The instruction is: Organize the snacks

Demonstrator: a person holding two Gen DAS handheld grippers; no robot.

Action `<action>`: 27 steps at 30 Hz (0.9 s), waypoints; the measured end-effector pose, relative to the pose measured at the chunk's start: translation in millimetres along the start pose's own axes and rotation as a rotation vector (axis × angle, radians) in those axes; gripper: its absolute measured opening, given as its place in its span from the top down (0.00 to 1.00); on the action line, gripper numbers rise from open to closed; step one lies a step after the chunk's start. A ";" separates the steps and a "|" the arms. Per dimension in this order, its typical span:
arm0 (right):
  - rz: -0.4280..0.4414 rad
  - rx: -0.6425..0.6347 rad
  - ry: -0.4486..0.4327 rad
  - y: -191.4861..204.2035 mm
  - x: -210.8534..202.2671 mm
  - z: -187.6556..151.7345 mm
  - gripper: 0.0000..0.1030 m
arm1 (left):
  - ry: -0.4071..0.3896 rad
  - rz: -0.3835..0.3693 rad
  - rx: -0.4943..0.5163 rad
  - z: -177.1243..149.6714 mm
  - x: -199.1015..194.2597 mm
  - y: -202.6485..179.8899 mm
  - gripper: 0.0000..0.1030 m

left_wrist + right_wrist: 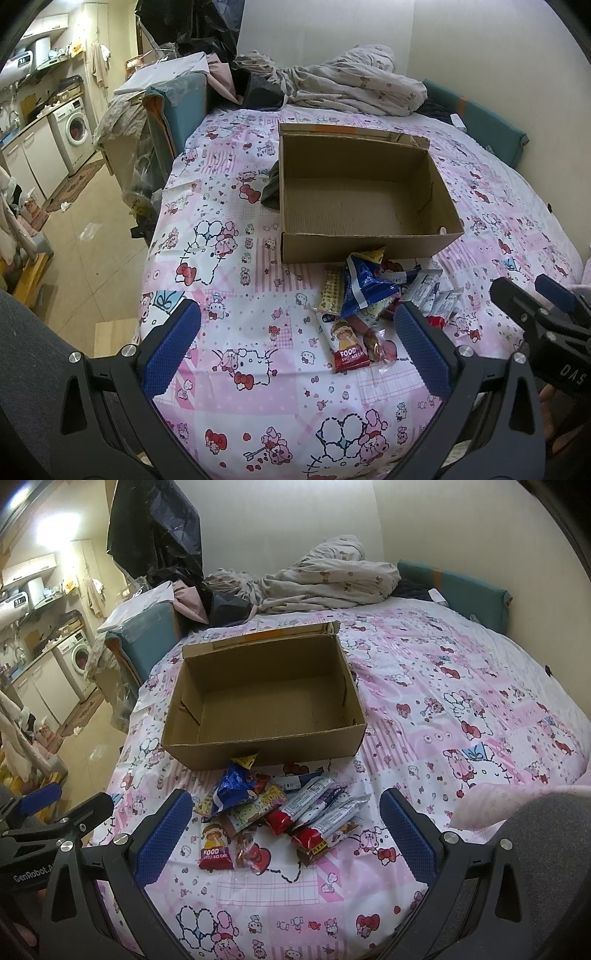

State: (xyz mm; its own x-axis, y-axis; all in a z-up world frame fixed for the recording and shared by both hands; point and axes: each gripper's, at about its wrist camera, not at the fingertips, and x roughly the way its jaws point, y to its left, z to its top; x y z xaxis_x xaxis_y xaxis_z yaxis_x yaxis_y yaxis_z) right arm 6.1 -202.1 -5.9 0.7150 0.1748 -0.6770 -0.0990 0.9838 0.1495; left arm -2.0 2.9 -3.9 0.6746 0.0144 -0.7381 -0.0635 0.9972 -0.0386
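- The snack pile lies on the pink cartoon bedsheet, just in front of the open cardboard box; the box holds nothing, so by the look of it no snack is put away yet.
- From the right gripper the pile sits at 12 o'clock, straight ahead between the spread pads and a little beyond them; the box stands at 12 o'clock further on.
- From the left gripper the pile lies toward 1 o'clock, close to its right-hand pad; the right gripper seems the better centred of the two.
- The red-and-silver bars run with their long axes from 7 to 1 o'clock in the right wrist view; the blue bag lies crumpled at 11 o'clock.
- Both grippers stand wide apart and grasp nothing; neither touches a packet.
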 end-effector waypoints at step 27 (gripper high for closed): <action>0.070 0.287 0.411 -84.1 109.1 21.2 0.00 | 0.501 0.003 -0.196 15.9 125.6 -9.3 0.05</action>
State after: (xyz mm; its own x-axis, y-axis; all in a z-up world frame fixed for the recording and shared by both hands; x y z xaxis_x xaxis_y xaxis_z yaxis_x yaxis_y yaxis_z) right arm 107.1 -266.5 -77.1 0.3763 0.2980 -0.8773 0.0983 0.9287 0.3576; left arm 95.0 -3.4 -85.5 0.2434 -0.0669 -0.9676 -0.2337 0.9642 -0.1255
